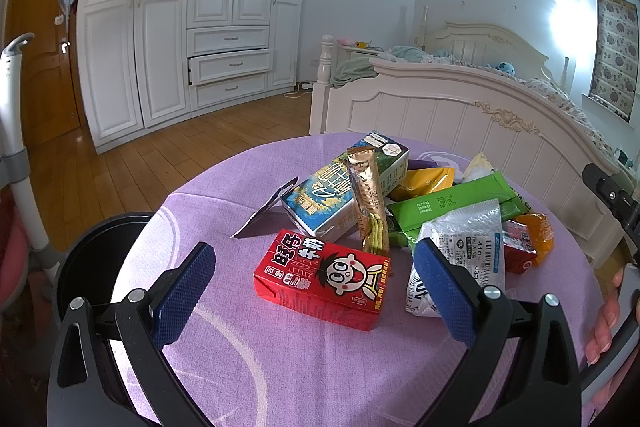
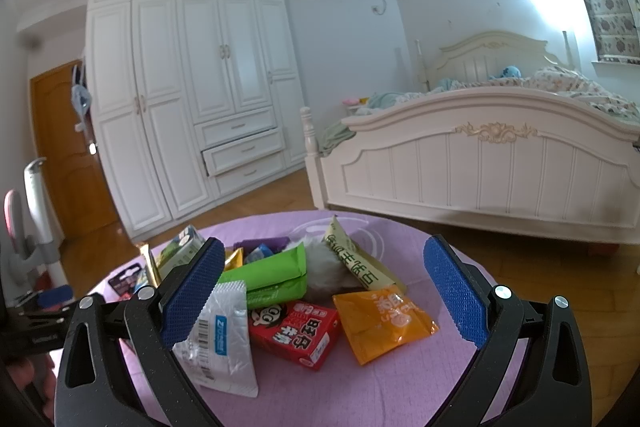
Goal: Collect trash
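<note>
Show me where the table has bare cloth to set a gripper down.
Bare tablecloth lies in front of the red carton, and on the left toward the black bin. The far middle and right are crowded with wrappers.

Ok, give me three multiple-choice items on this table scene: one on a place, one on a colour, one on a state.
1. Where is the black bin in the left wrist view?
A. on the bed
B. beside the table's left edge
C. on the tablecloth

2. What colour is the tablecloth?
A. purple
B. green
C. white

3. How does the left gripper stand?
A. shut on the red carton
B. shut on nothing
C. open, empty

Answers: 1 B, its dark rim sits below and left of the cloth. 2 A, the bare cloth reads purple in both views. 3 C, the blue pads stand wide apart either side of the red milk carton, not touching it.
</note>
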Available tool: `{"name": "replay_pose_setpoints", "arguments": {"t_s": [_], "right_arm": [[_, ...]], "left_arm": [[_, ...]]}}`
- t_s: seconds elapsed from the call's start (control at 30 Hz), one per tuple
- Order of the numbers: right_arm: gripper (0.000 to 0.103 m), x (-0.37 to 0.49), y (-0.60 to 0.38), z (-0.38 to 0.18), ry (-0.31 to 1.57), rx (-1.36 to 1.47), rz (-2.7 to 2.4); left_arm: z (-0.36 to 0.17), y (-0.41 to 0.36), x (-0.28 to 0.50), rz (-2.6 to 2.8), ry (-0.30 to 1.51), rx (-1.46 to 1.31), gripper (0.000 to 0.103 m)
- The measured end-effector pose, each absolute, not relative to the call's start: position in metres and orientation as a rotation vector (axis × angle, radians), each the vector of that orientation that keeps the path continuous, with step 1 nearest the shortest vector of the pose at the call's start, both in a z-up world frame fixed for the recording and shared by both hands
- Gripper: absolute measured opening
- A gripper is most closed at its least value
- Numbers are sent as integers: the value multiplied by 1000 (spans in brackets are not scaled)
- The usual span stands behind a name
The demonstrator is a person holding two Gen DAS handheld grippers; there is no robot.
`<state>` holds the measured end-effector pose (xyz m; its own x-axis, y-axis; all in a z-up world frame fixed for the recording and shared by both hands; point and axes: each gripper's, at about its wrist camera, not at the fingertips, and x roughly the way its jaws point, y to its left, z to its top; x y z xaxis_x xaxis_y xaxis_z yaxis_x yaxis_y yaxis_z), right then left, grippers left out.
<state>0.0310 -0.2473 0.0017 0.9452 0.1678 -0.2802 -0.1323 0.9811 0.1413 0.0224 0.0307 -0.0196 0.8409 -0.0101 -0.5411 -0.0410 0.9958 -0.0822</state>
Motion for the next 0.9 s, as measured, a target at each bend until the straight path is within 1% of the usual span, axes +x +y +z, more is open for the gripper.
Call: {"name": "replay_pose_setpoints", "arguments": {"t_s": [0.5, 0.6, 0.67, 0.9], "right_arm": [[98, 33, -250, 1, 309, 135, 160], [98, 47, -247, -1, 397, 140, 271], [98, 61, -239, 0, 495, 113, 380], [98, 82, -184, -3, 688, -86, 597]], "left_arm": [[-20, 36, 23, 10, 577, -99, 98], [-18, 42, 23, -55, 580, -133, 98], [-15, 48, 27, -82, 584, -128, 98], [6, 66, 84, -217, 661, -23, 98]]}}
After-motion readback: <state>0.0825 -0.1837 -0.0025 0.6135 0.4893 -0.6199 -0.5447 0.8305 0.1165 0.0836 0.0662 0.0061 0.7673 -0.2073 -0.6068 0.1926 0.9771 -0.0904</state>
